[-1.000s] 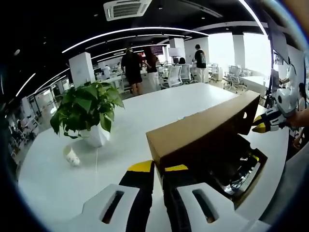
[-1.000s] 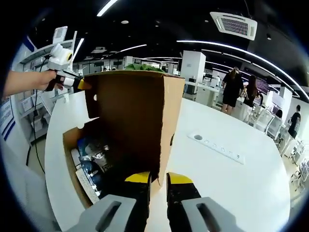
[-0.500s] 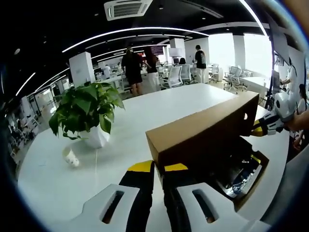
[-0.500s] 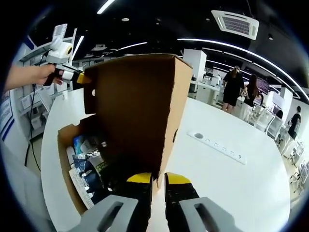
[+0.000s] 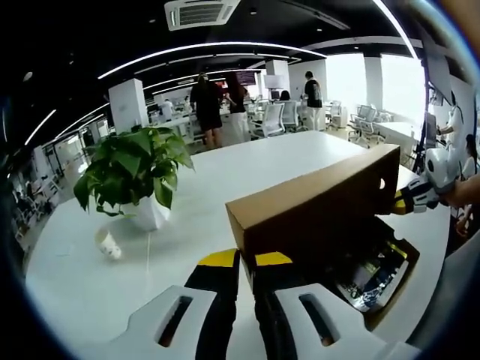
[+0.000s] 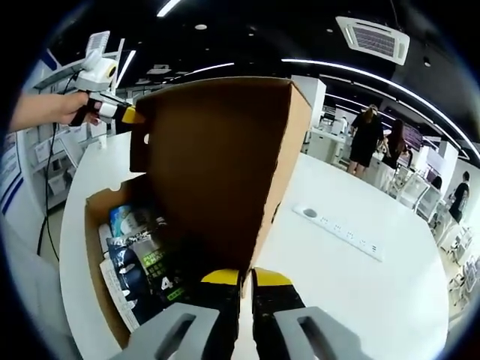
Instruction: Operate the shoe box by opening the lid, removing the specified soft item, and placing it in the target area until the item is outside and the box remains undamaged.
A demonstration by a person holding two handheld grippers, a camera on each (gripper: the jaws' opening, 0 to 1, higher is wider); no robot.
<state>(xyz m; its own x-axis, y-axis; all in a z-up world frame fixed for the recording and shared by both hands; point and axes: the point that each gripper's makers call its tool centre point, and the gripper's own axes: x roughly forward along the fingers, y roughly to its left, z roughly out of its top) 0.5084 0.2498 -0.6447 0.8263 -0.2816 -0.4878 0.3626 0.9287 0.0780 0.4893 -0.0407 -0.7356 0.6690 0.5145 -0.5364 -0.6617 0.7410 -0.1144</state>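
In the right gripper view, the right gripper (image 6: 245, 279) is pressed onto the near corner of the raised lid (image 6: 217, 165); its jaws look closed on the cardboard edge, so the flap is held up and the box (image 6: 96, 255) stays open without strain on the hinge. Just left of those jaws, down inside the box, dark foil packets (image 6: 146, 266) are seen lying loose; the soft item to be taken out is judged to be among them, though which one cannot be told. At the far corner of the lid, up and to the left, the left gripper (image 6: 129, 115) is seen meeting the flap, with a hand (image 6: 56, 109) behind it.

In the left gripper view, the left gripper (image 5: 246, 260) is clamped on the lid (image 5: 319, 202) edge just ahead, so both ends are lifted evenly. The open box (image 5: 386, 281) lies to the right, below the flap. Left and beyond, on the white table (image 5: 225, 169), a small cup (image 5: 109, 244) and a potted plant (image 5: 135, 172) stand well apart from the box. Removal is judged not yet begun.
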